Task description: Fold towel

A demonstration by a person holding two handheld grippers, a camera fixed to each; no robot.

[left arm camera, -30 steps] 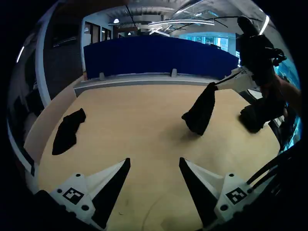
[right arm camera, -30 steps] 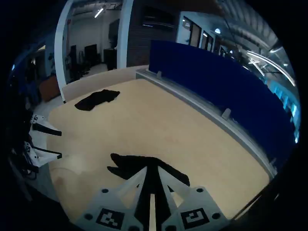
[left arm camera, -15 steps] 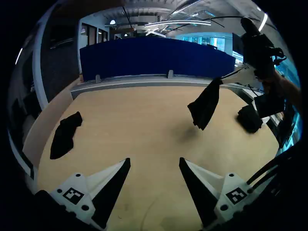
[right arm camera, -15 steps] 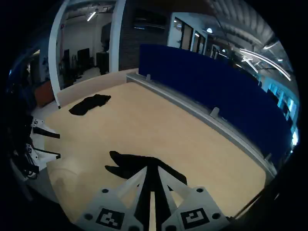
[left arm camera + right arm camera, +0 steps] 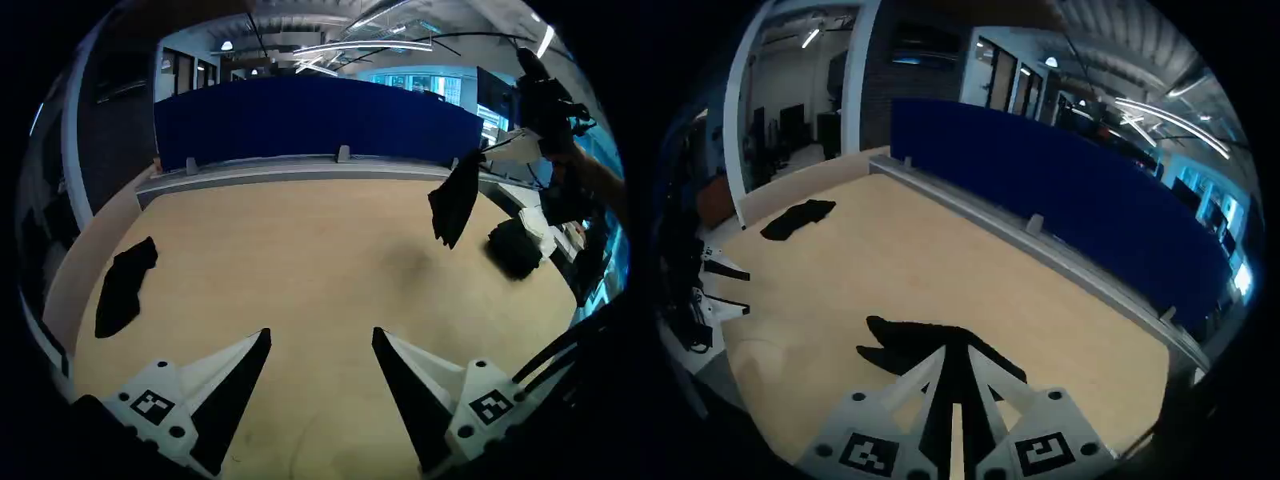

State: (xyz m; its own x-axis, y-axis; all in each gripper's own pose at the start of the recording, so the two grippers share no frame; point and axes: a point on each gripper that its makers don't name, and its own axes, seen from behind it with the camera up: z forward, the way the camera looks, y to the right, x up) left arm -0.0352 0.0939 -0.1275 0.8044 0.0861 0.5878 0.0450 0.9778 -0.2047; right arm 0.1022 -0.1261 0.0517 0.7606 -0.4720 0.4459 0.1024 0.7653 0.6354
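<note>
Left gripper: The left gripper (image 5: 320,332) is wide open. Its two fingers stand far apart and there is nothing between them. It sits low over the near side of the table. In the right gripper view it shows small at the left edge (image 5: 748,293), with its fingers apart there too.

Right gripper: The right gripper (image 5: 958,350) is pinched tight on the black towel, with both fingers pressing on the cloth. In the left gripper view it is far off and high up on the right (image 5: 484,152).

Hand: A person's hand (image 5: 588,172) holds the right gripper up in the air.

Black towel: The black towel (image 5: 454,200) hangs down from the tips of the right gripper. It is up in the air and does not touch the table. In the right gripper view it spreads out dark in front of the closed fingers (image 5: 912,344).

Shadow: A soft dark shadow (image 5: 408,260) lies on the wood below the hanging towel.

Second black cloth: Another black cloth (image 5: 124,276) lies crumpled on the table near its left edge, well apart from the hanging towel. The right gripper view shows it too (image 5: 796,218).

Black heap: A dark lump (image 5: 512,248) sits by the right side of the table. I cannot tell what it is.

Table: The table (image 5: 304,240) is big, with a light wood top.

Blue wall: A long blue wall (image 5: 312,116) stands along the far side of the table.
</note>
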